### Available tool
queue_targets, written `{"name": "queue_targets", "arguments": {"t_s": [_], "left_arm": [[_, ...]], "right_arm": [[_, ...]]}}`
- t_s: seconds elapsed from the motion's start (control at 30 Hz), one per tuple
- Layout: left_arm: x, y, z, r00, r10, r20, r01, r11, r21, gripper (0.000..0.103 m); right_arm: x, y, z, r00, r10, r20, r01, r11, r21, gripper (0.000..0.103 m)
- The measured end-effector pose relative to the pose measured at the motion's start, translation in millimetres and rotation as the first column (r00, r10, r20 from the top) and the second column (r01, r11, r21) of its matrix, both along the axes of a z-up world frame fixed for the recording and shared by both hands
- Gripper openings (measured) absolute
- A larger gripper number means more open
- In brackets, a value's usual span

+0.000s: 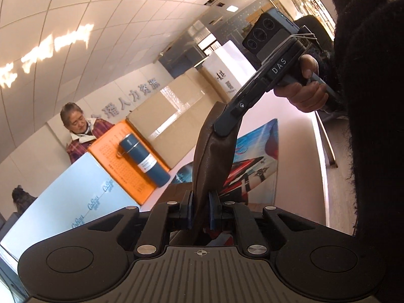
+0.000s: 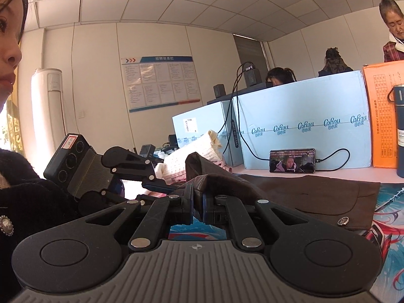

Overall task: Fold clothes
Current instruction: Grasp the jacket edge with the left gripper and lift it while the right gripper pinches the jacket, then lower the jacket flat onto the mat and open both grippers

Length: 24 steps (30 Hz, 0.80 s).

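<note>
1. Plainly lifted at one end: brown garment (image 2: 315,197), a fold pinched up off the printed mat (image 2: 388,202), the remainder spread flat toward the mat's far edge, one metal button (image 2: 343,220) near the hem.
2. Clamped on that raised fold: left gripper (image 1: 200,210), blue pads tight against the cloth on both sides.
3. Pinching the same brown cloth too: right gripper (image 2: 198,208), jaws pressed together; seen from the left wrist, held by a hand (image 1: 303,93) in a black sleeve, gripping the upper end of the strip.
4. Heaped just beyond the garment: cream and pink clothes (image 2: 186,161), number impossible to tell.
5. Ranged along the table's far side: two pale blue boxes (image 2: 303,116), one orange box (image 2: 381,116), all closed, contents hidden.
6. Standing before the orange box: one blue flask (image 2: 400,131).
7. Propped against a blue box: one phone (image 2: 292,160), cable attached.
8. Open: bare mat right of the garment.
</note>
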State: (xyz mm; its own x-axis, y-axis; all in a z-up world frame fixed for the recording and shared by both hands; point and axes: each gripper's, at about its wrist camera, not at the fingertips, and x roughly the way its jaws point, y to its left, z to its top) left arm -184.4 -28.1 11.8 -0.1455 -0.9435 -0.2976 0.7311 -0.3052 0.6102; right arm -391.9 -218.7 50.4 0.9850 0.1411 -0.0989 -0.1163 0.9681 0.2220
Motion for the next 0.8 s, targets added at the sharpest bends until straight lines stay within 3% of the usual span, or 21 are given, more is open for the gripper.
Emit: {"name": "queue_targets", "arguments": {"t_s": [0.23, 0.33, 0.37, 0.43, 0.53, 0.57, 0.6, 0.67, 0.73, 0.8], "left_arm": [[3, 10, 6, 0.996, -0.005, -0.088, 0.004, 1.0, -0.009, 0.021], [18, 12, 9, 0.989, 0.055, -0.138, -0.056, 0.998, -0.002, 0.047], [25, 13, 10, 0.984, 0.081, -0.158, -0.082, 0.997, -0.002, 0.061], [41, 16, 11, 0.97, 0.14, -0.197, -0.143, 0.99, 0.0, 0.067], [68, 14, 11, 0.932, 0.278, -0.234, -0.287, 0.958, -0.003, 0.074], [78, 14, 11, 0.912, 0.327, -0.248, -0.338, 0.941, -0.003, 0.077], [92, 12, 12, 0.88, 0.387, -0.275, -0.403, 0.915, -0.003, 0.078], [121, 3, 15, 0.811, 0.48, -0.333, -0.51, 0.86, -0.001, 0.086], [152, -3, 18, 0.707, 0.568, -0.422, -0.615, 0.788, 0.028, 0.095], [184, -9, 21, 0.582, 0.633, -0.51, -0.692, 0.715, 0.098, 0.096]], "right_arm": [[-33, 3, -19, 0.998, -0.064, -0.007, 0.065, 0.995, 0.07, 0.006], [-40, 3, -27, 0.997, -0.072, -0.033, 0.074, 0.994, 0.085, 0.013], [-44, 4, -29, 0.996, -0.077, -0.042, 0.08, 0.993, 0.082, 0.024], [-54, 5, -30, 0.991, -0.121, -0.064, 0.125, 0.99, 0.061, 0.062], [-71, -6, -31, 0.973, -0.222, -0.06, 0.226, 0.971, 0.074, 0.067], [-72, -13, -31, 0.965, -0.257, -0.056, 0.261, 0.961, 0.089, 0.071], [-72, -19, -31, 0.955, -0.291, -0.053, 0.295, 0.95, 0.103, 0.077], [-66, -32, -31, 0.94, -0.334, -0.07, 0.34, 0.93, 0.136, 0.078], [-49, -47, -33, 0.92, -0.378, -0.108, 0.391, 0.907, 0.154, 0.079], [-28, -61, -34, 0.898, -0.408, -0.163, 0.432, 0.886, 0.169, 0.079]]}}
